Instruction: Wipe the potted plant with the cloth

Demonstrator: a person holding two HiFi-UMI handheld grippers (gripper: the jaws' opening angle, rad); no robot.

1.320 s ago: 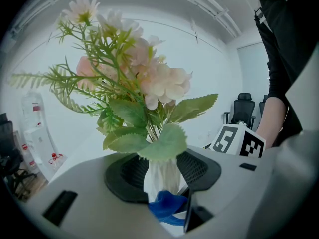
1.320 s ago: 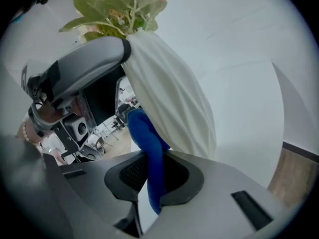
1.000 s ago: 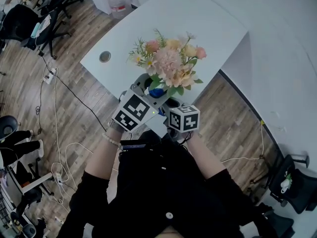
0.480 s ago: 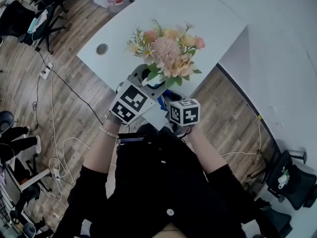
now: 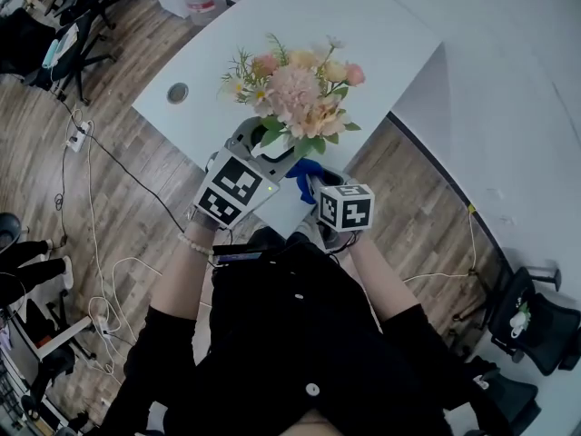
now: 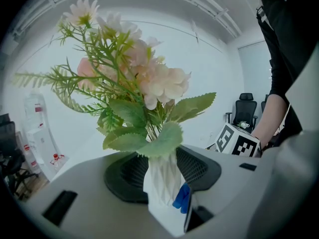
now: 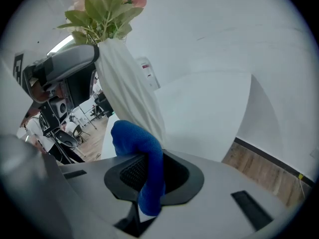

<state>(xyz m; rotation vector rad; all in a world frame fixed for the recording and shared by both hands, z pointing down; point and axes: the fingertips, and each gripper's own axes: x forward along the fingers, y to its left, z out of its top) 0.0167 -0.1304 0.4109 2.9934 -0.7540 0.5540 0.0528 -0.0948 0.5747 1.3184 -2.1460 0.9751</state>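
mostly, flowers (image 5: 295, 94) hide the vase (image 5: 275, 147).

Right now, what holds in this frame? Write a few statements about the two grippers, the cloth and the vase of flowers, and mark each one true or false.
1. The left gripper is shut on the white faceted vase. True.
2. The right gripper is empty. False: its jaws are shut on a blue cloth.
3. The blue cloth lies flat on the white table. False: the right gripper holds it up at the lower side of the vase.
4. The vase holds pink and peach flowers with green leaves. True.
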